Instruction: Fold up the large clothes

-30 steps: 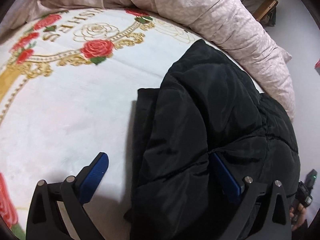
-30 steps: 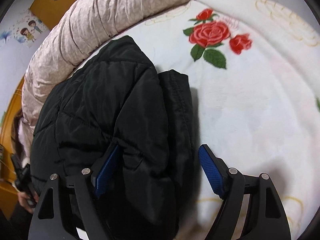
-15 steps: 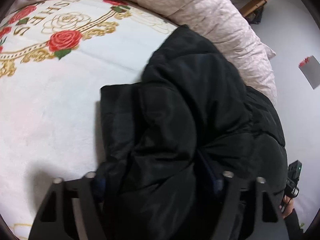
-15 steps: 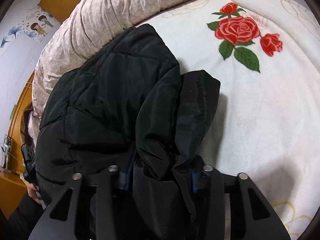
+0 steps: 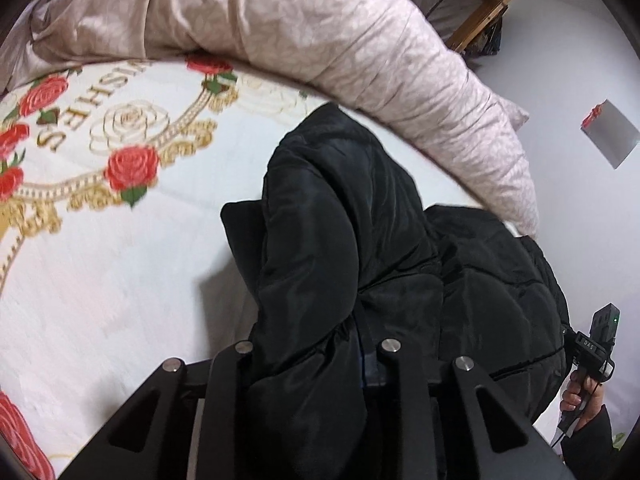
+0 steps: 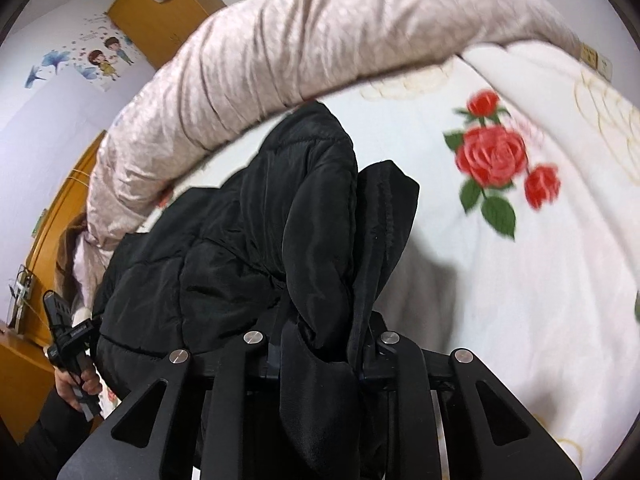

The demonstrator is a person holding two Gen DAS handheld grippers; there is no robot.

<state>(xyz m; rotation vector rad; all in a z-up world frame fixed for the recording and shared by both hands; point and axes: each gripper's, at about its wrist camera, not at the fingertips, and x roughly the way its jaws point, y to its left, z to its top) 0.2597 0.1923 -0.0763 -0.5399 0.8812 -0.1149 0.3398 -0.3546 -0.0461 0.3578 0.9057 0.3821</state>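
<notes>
While both sets of jaws are closing on padded cloth, I read it so:
Left gripper [image 5: 316, 344]: narrow, pinching the black jacket [image 5: 360, 240] edge.
Right gripper [image 6: 320, 340]: narrow, bunching the opposite edge.
Jacket: ahead of both tools, partly raised off the rose blanket [image 5: 120, 260], likely gripped at two edges to fold evenly.

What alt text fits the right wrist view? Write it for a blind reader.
The right tongs are closing on a bunched fold of a black quilted puffer jacket, which lies on a white rose-printed blanket. A rolled beige quilt curves behind it.
</notes>
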